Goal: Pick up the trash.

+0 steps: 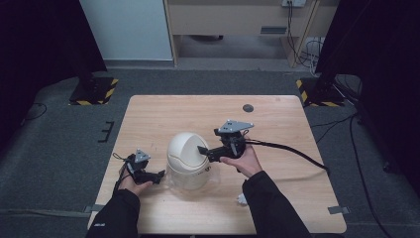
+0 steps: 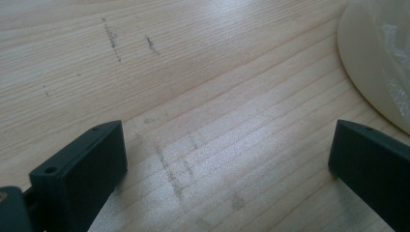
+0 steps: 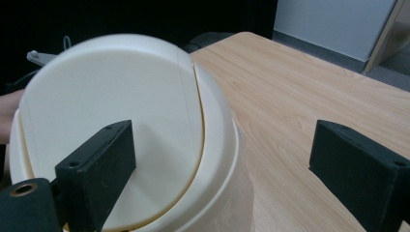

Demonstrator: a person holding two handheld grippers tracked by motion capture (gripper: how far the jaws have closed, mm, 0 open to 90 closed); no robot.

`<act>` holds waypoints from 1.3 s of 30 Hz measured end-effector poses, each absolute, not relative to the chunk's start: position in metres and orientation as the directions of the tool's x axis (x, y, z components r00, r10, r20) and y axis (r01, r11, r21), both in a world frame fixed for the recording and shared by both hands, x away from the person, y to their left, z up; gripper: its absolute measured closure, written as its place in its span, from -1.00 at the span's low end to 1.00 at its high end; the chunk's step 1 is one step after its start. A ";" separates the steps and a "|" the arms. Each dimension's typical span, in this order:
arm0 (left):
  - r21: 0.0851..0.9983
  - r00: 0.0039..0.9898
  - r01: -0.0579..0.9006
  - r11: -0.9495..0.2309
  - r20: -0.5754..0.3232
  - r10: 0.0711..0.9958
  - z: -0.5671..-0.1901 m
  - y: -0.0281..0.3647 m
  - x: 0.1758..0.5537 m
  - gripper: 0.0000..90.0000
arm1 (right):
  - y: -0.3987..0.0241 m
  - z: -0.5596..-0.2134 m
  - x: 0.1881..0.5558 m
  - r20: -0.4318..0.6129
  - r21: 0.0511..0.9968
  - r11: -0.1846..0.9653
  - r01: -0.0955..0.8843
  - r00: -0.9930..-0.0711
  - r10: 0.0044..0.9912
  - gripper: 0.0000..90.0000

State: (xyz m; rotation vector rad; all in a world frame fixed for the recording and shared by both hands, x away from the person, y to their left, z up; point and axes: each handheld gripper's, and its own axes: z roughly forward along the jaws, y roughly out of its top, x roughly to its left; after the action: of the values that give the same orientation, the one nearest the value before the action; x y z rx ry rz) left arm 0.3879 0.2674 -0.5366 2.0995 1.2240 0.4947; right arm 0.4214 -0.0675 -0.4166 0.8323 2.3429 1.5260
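Wood table [image 1: 277,129] on grey carpet, dark curtains at sides. Cream bin [image 1: 187,159] w/ domed lid, contents hidden. L gripper [image 1: 159,175] wide, R gripper [image 1: 201,148] wide at lid.

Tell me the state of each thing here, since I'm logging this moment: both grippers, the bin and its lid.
left gripper: open, jaws wide apart over bare wood beside the bin, holding nothing.
right gripper: open, one jaw at the lid, gripping nothing.
bin: upright on the table, clear liner bag inside.
swing lid: domed top on the bin, flap looks closed.
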 end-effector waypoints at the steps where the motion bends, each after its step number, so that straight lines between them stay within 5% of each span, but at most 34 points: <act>1: 0.696 0.493 0.625 -0.353 -0.001 0.870 -0.537 0.267 0.388 -1.00 | -0.068 -0.417 0.421 0.116 0.893 0.299 0.336 -0.814 0.569 -0.79; 39: 0.697 0.492 0.625 -0.353 -0.001 0.870 -0.537 0.267 0.388 -1.00 | -0.066 -0.424 0.427 0.131 0.869 0.324 0.375 -0.805 0.579 -0.76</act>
State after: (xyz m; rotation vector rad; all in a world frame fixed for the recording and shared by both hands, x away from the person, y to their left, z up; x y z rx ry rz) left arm 0.3878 0.2673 -0.5367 2.0986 1.2245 0.4957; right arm 0.4268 -0.0662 -0.4241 0.8722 2.3833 1.4775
